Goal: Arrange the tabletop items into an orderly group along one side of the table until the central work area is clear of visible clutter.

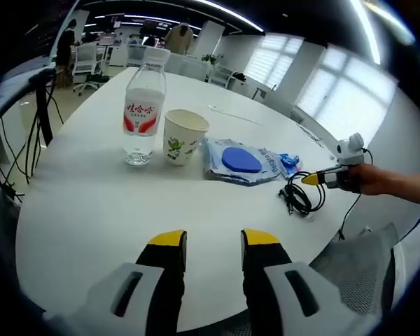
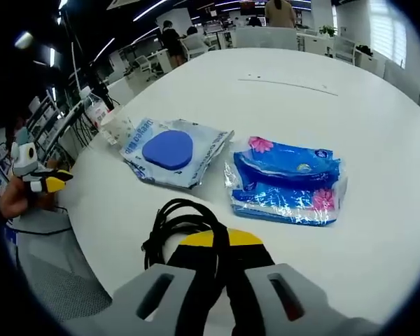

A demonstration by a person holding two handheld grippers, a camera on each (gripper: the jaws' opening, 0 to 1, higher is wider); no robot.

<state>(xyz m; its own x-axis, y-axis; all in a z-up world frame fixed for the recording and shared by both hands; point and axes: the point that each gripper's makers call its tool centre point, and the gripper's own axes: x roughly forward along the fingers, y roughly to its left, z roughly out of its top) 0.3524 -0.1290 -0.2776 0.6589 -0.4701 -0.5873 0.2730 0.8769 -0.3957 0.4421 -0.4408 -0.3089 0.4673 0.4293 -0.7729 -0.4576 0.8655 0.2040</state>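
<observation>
Black cable (image 2: pixel 185 227) coiled at the desk's (image 2: pixel 378 105) near edge, pinched in the right gripper (image 2: pixel 220 241), jaws closed on a strand. Floppy, light, will trail and snag; better to take it by the bundled loops. Beside it lie wipes pack (image 2: pixel 169 152) and tissue pack (image 2: pixel 287 182). Left gripper (image 1: pixel 213 241) hovers parted, holding nothing, low over the near edge, facing bottle (image 1: pixel 143 112) and paper cup (image 1: pixel 183 136).

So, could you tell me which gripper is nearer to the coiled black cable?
The right gripper: its jaws are shut on the black cable at the table's near edge. The left gripper hovers open over bare table, well away from the cable.
</observation>
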